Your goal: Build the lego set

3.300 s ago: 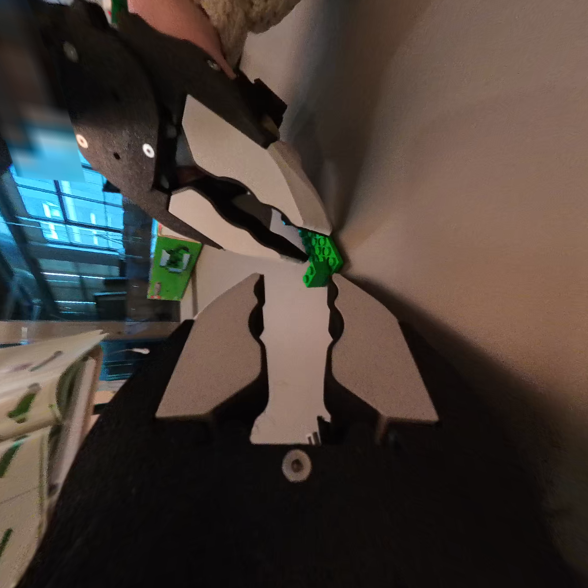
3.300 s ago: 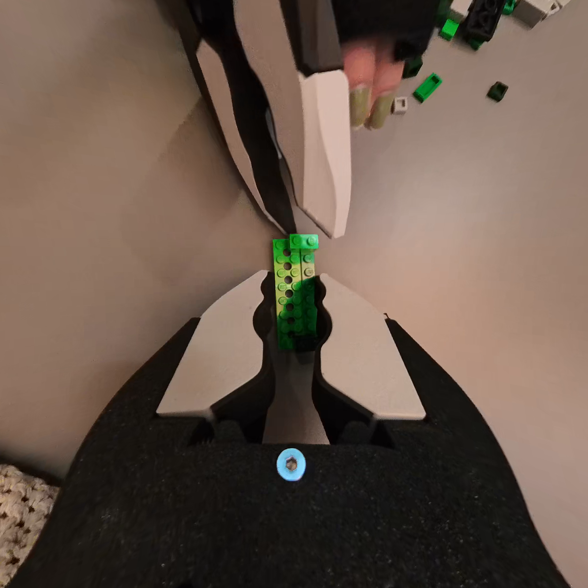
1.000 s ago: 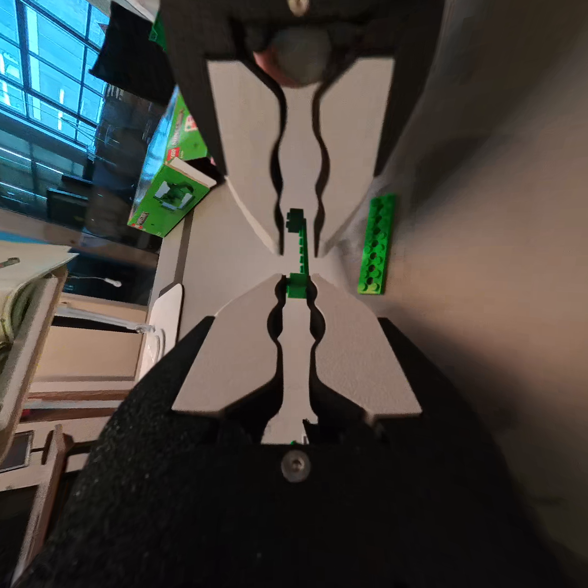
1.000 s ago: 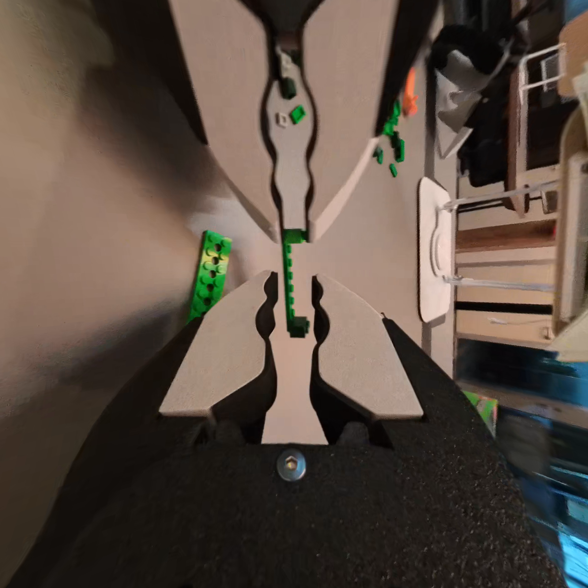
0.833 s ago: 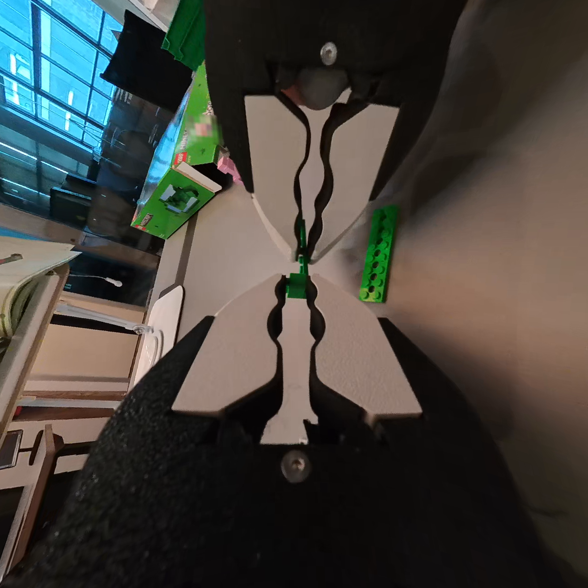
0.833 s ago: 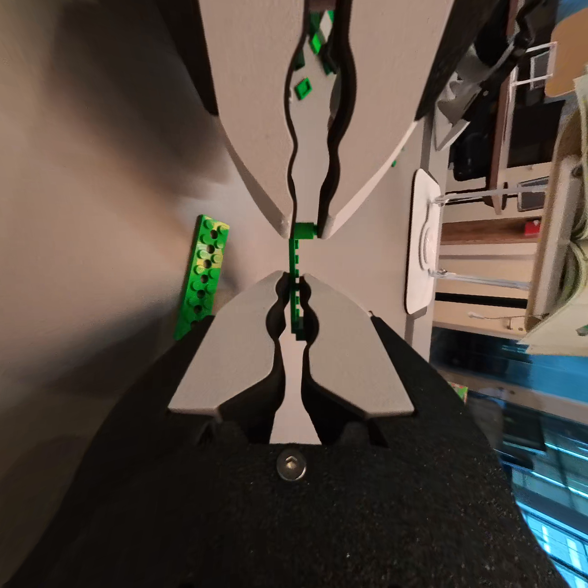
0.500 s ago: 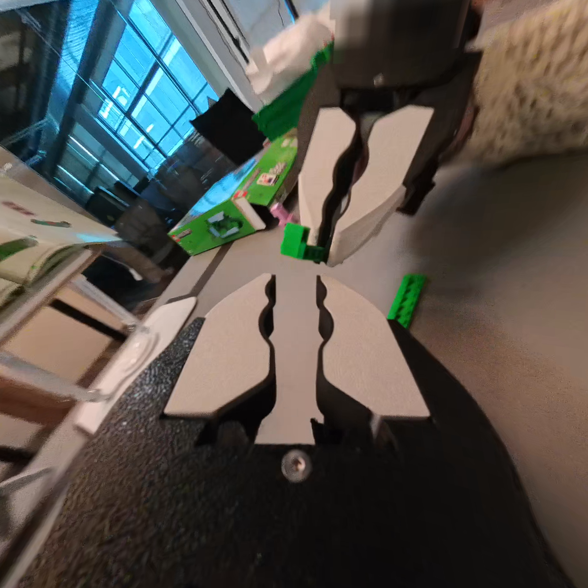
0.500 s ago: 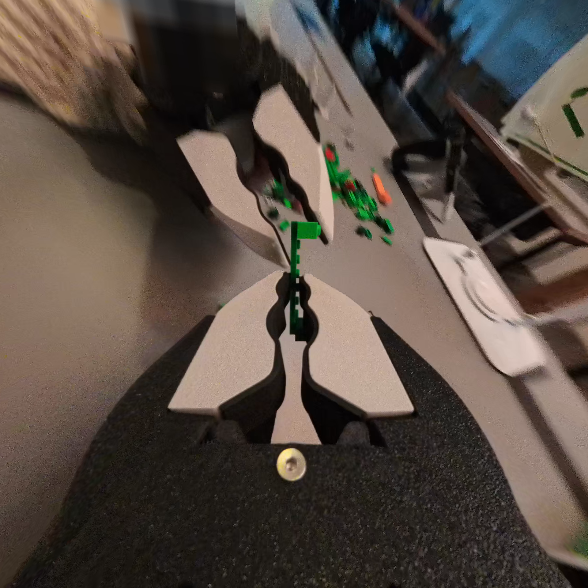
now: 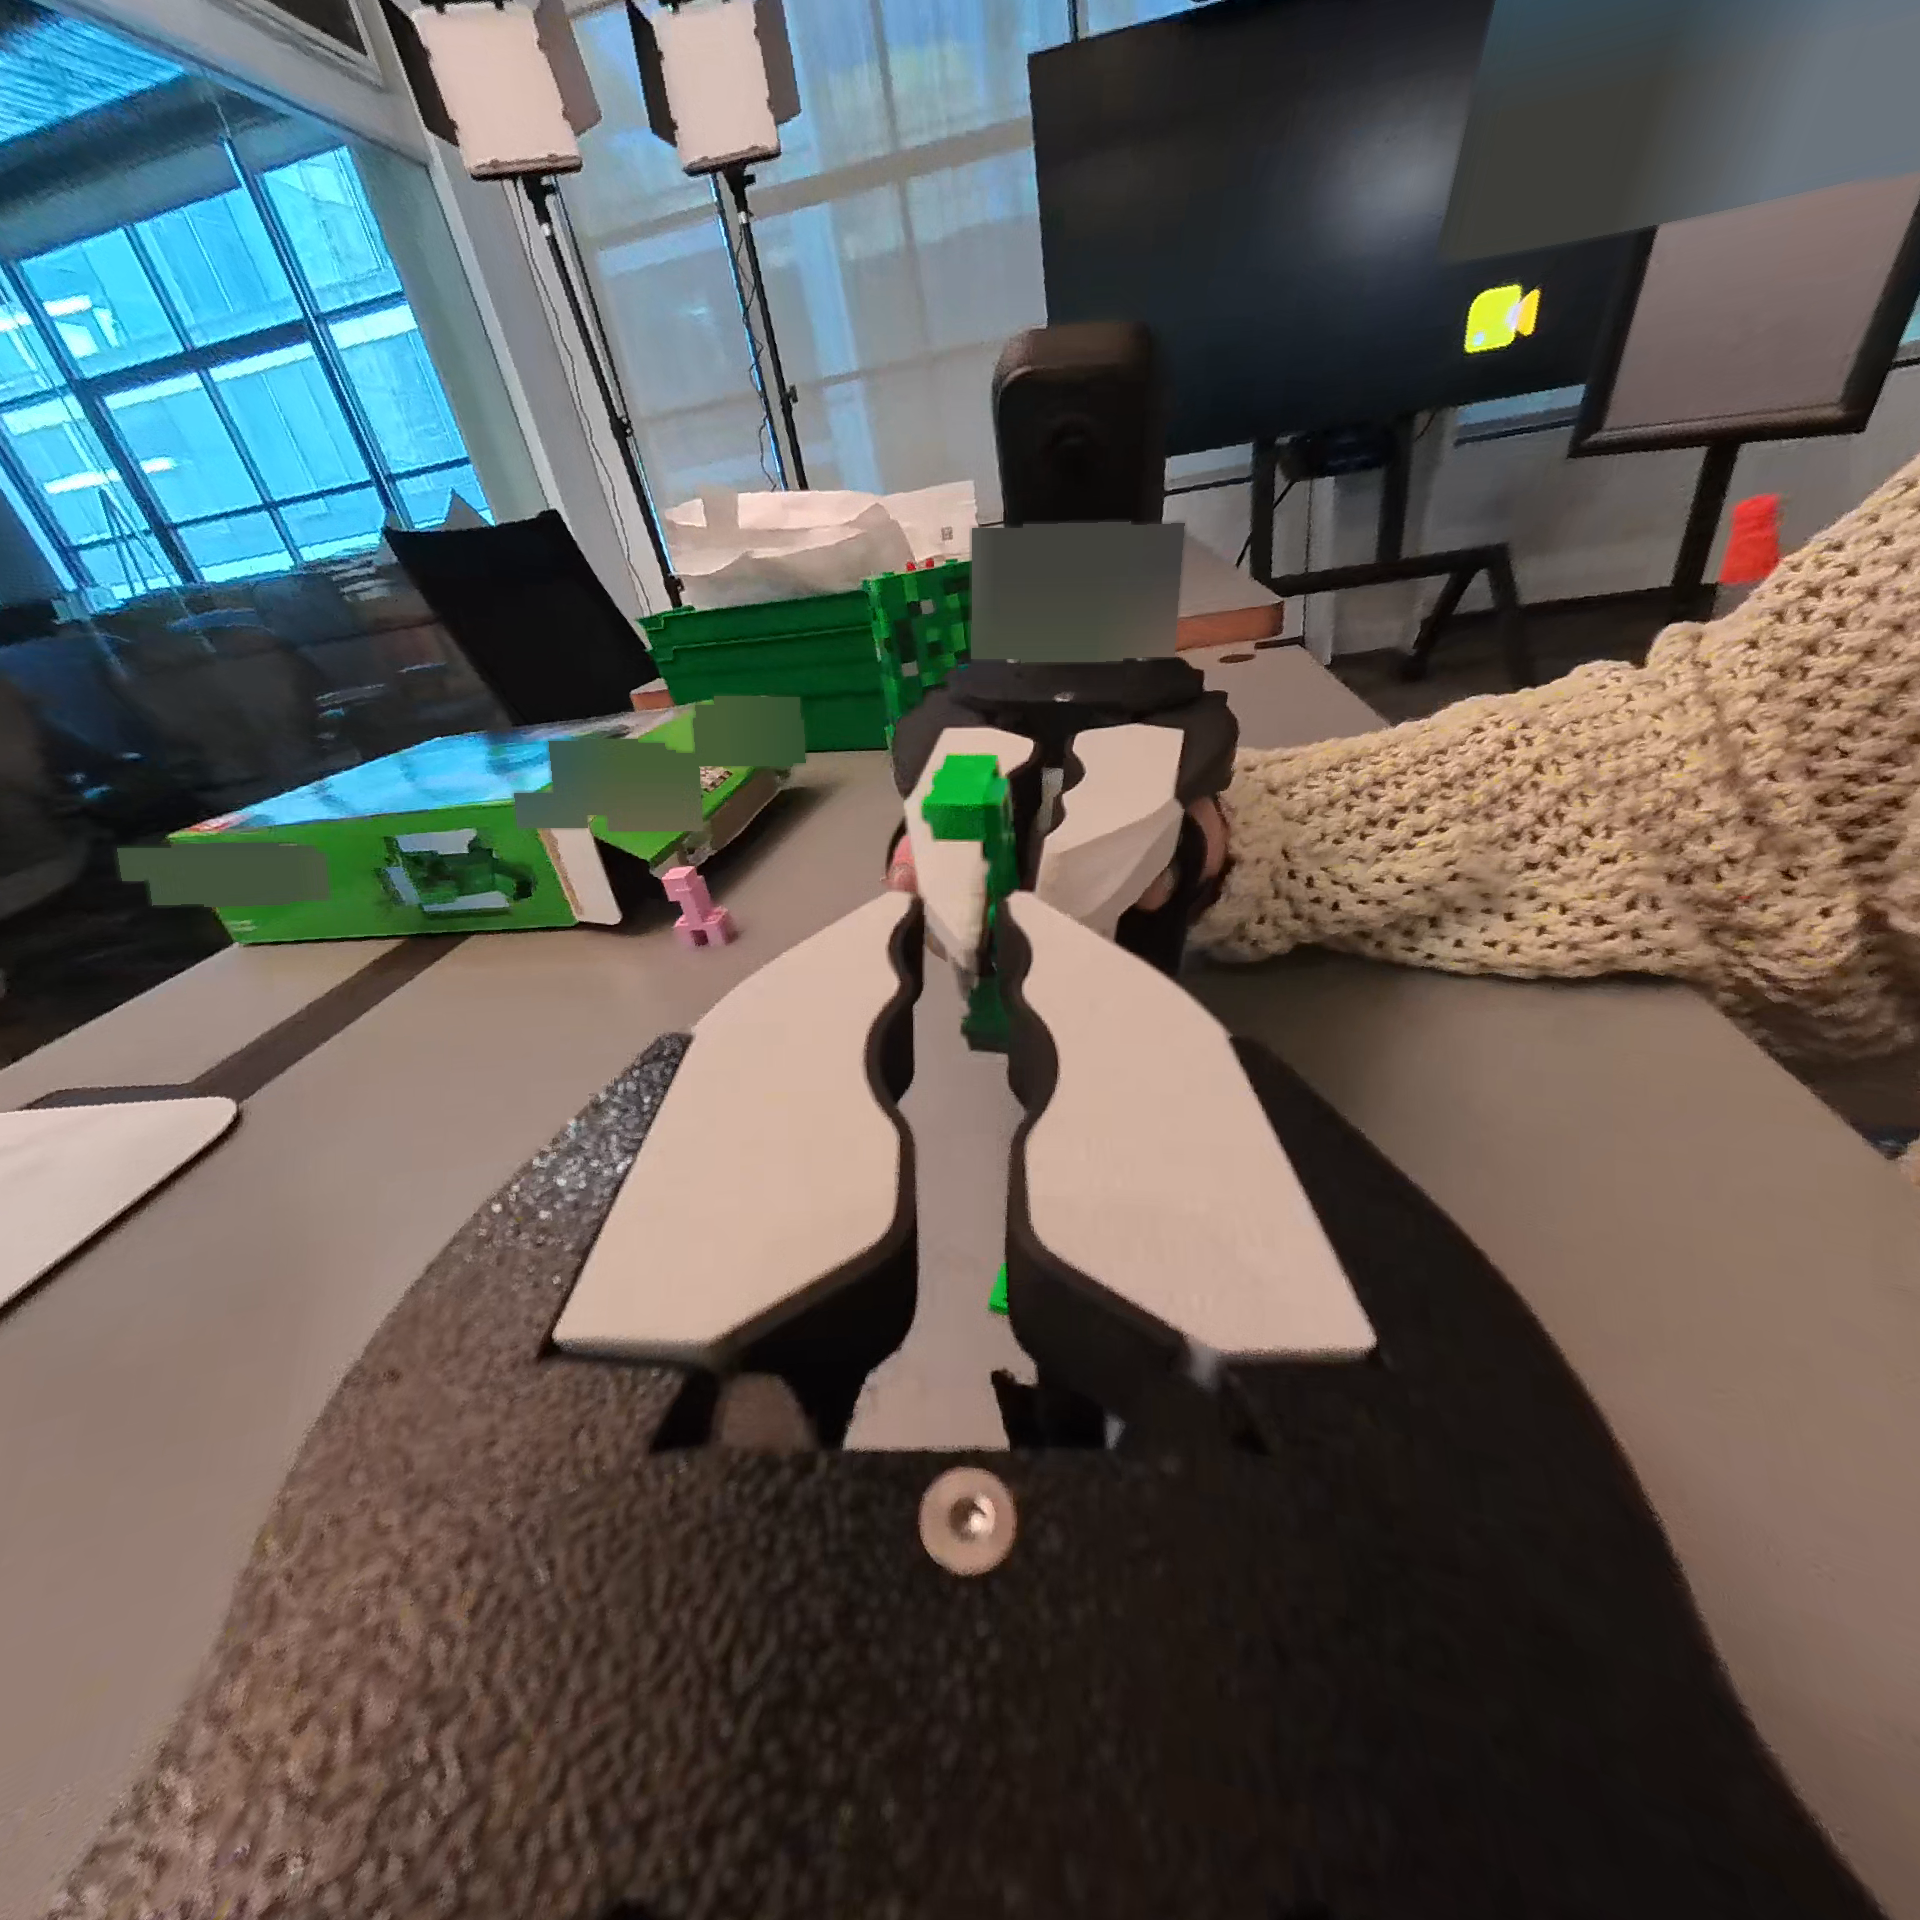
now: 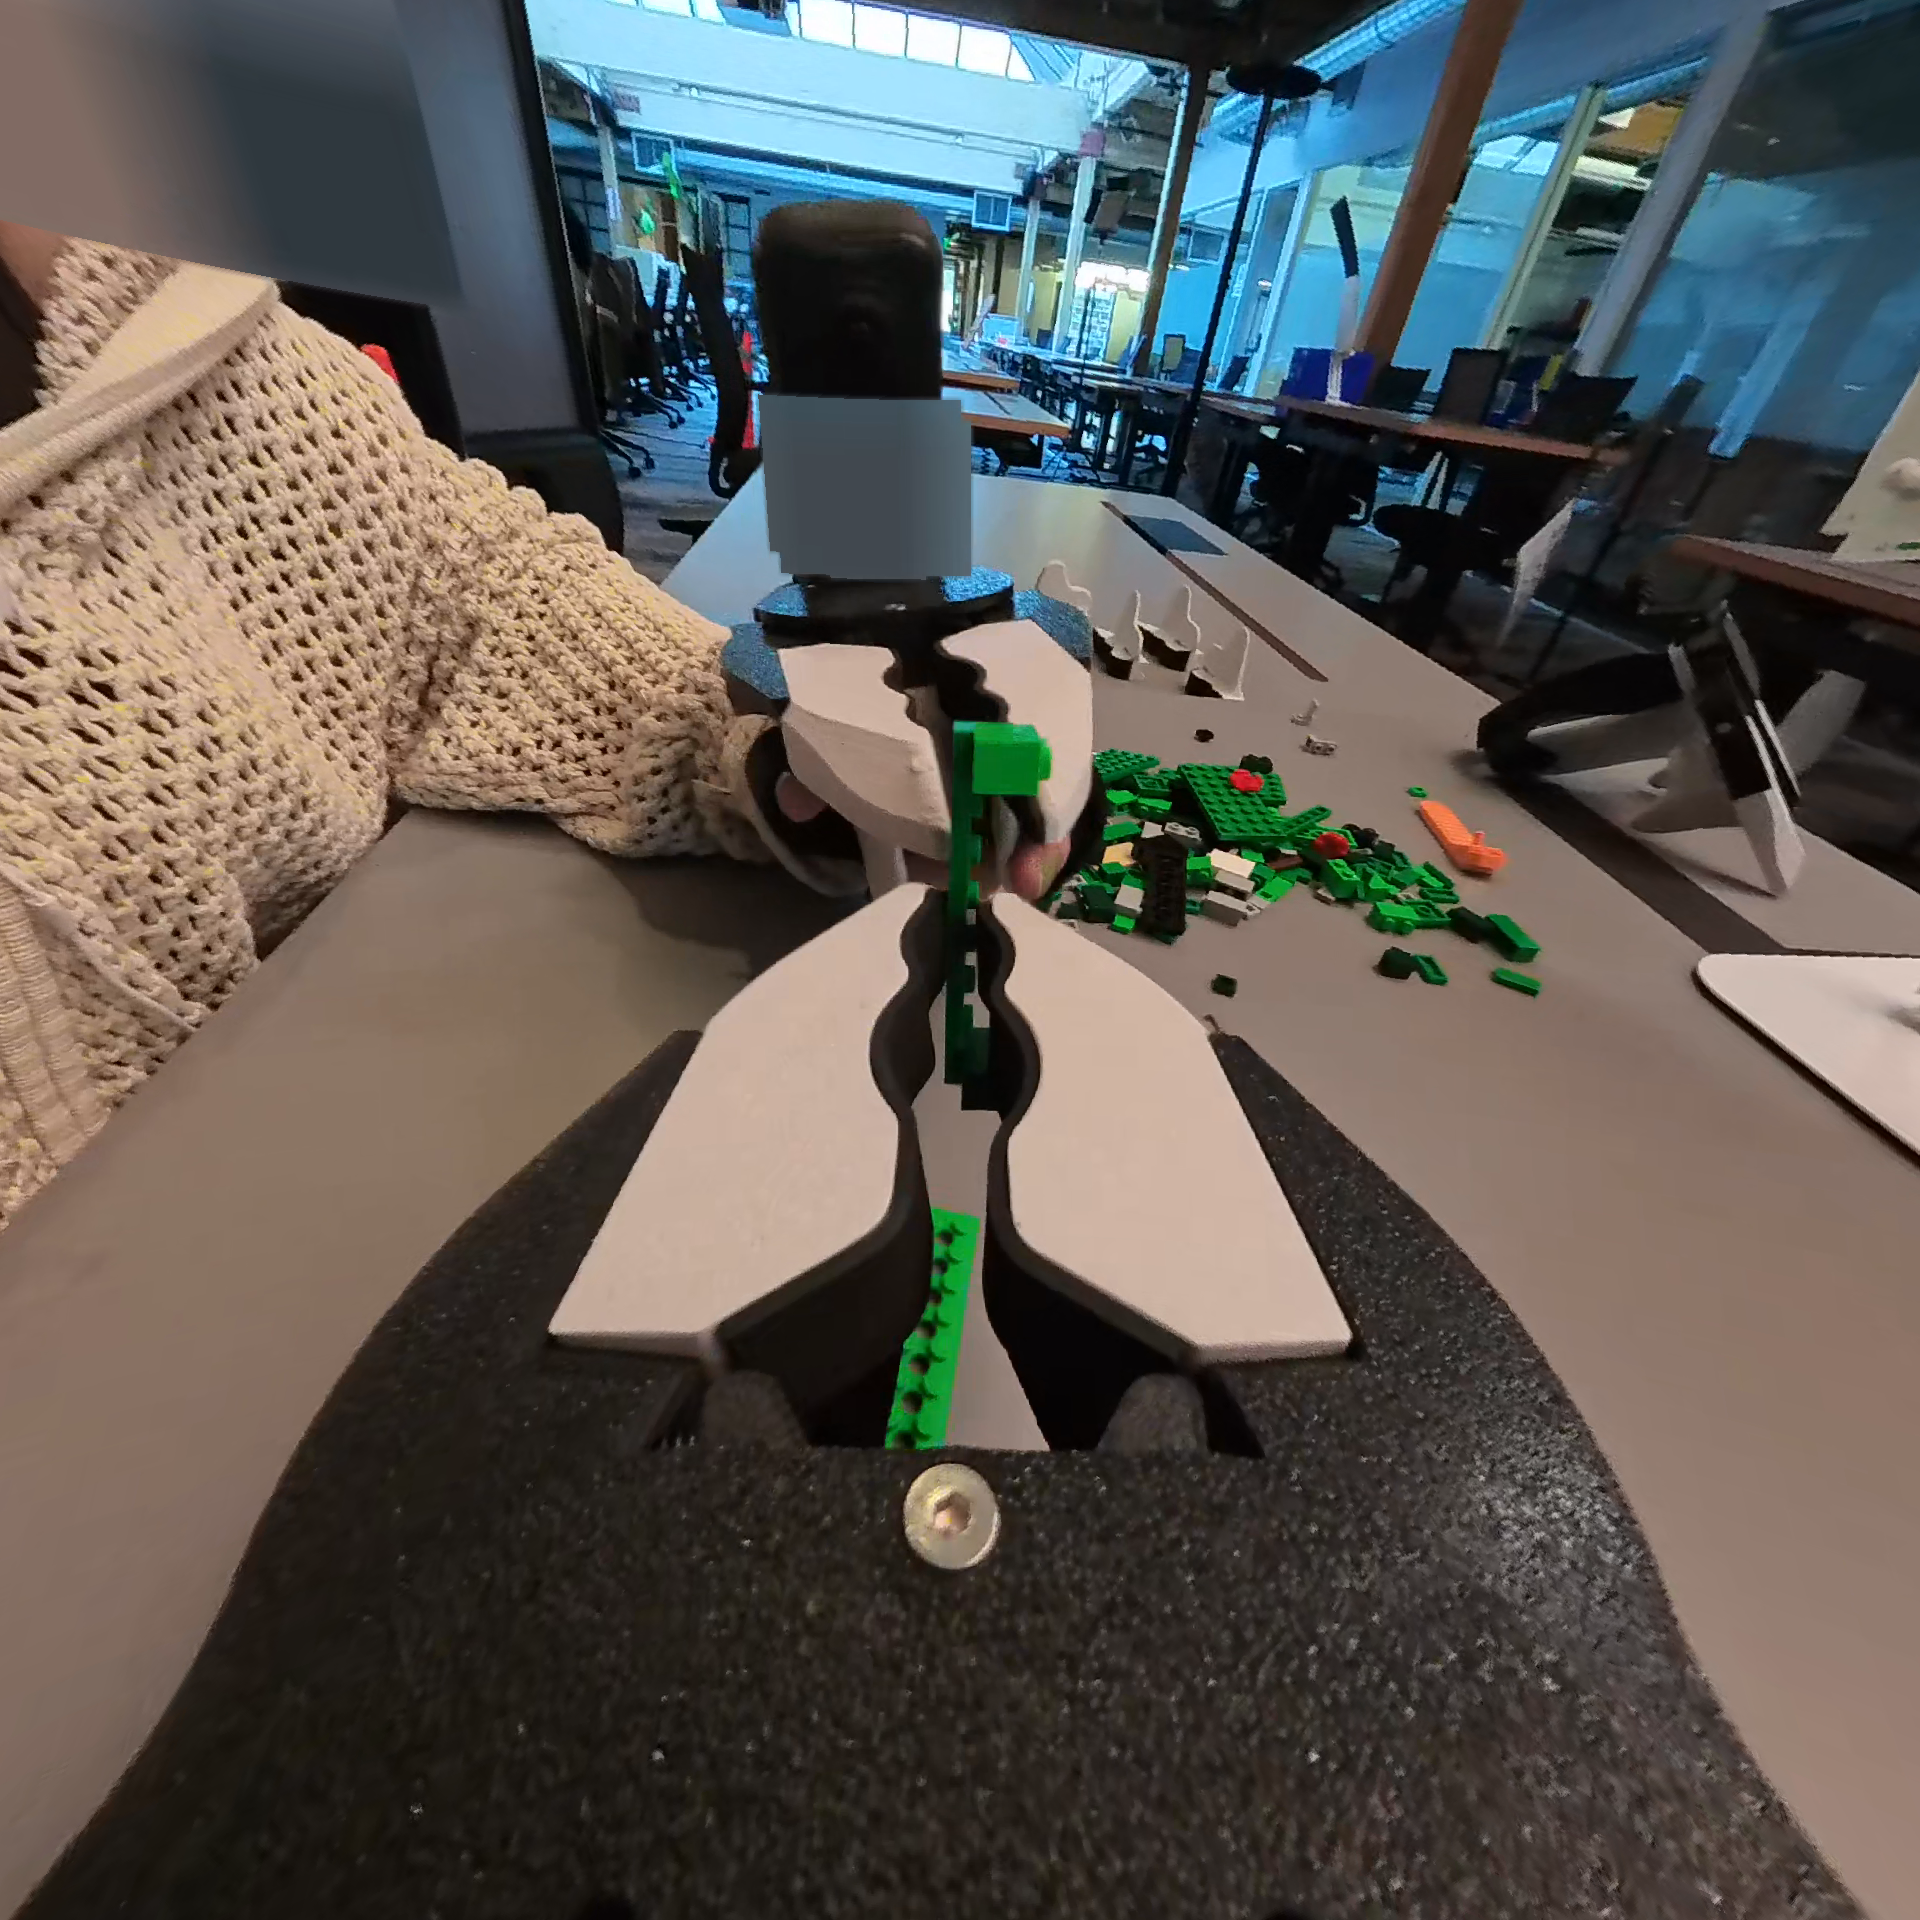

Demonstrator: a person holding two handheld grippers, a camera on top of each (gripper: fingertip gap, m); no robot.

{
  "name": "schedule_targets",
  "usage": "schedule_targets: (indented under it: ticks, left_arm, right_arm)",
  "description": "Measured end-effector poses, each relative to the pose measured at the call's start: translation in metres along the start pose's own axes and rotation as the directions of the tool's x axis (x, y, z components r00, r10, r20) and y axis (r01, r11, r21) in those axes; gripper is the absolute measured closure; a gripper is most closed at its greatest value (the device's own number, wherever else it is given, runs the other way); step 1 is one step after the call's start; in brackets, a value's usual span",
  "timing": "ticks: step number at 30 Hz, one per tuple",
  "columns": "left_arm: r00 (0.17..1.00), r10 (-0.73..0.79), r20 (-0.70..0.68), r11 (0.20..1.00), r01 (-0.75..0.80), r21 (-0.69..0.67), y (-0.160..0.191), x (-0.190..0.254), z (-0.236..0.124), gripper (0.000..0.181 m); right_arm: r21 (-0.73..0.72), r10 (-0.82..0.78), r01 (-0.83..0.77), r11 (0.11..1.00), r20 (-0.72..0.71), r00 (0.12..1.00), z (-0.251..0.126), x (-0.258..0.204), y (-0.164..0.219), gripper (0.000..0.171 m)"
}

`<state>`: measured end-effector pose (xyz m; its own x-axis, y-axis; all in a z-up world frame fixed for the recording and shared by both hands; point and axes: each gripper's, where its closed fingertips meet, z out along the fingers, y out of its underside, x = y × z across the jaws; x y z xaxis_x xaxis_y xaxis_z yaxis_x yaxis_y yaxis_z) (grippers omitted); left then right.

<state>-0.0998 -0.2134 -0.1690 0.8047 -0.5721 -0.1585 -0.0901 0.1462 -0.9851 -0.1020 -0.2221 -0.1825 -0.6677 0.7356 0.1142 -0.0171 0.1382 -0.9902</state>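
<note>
Tongs on your right side, i.e. the R gripper (image 10: 961, 906), are clenched on the green lego piece (image 10: 964, 914). It's a thin studded strip w/ a block at each end, standing roughly upright above the table (image 10: 1403, 1195). Both white fingers pinch the strip's lower part just at their tips. The top block (image 10: 1003, 758) sits right in front of the L gripper (image 9: 958, 920), which faces yours from the far side.

In the left wrist view the strip's lower end pokes down into the gap btwn the L gripper's fingers and lies close to the right-hand one. That gap is narrow, but you can't tell whether those fingers are actually pinching the piece or just sitting around it. One R finger tip also pokes into the same gap.

Under your R gripper a flat green plate (image 10: 930, 1340) lies on the table, seen btwn the finger bases.

Past the grippers in the right wrist view is a pile of loose bricks (image 10: 1247, 852), mostly green w/ some red, grey and black. An orange tool (image 10: 1460, 836) lies just beside it, and a white pad (image 10: 1829, 1018) is nearer you.

In the left wrist view a green box (image 9: 395, 862) lies on the table, w/ a small pink figure (image 9: 698, 909) next to it. Your knit sleeve (image 9: 1558, 810) rests on the table edge.
</note>
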Motion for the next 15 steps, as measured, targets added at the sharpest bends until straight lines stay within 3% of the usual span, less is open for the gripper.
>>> schedule_targets:
  ticks: [8,15]
  left_arm:
    - [0.999,0.006,-0.053,1.0,-0.006,-0.012,0.003,0.01,0.001,0.181]
    - [0.995,-0.043,-0.085,0.996,0.037,-0.076,0.012,0.01,-0.001,0.163]
  right_arm:
    - [-0.028,0.032,-0.031,0.999,0.033,0.999,0.002,-0.003,0.006,0.166]
    - [-0.006,0.038,-0.038,0.999,0.017,0.999,0.0,0.0,0.002,0.166]
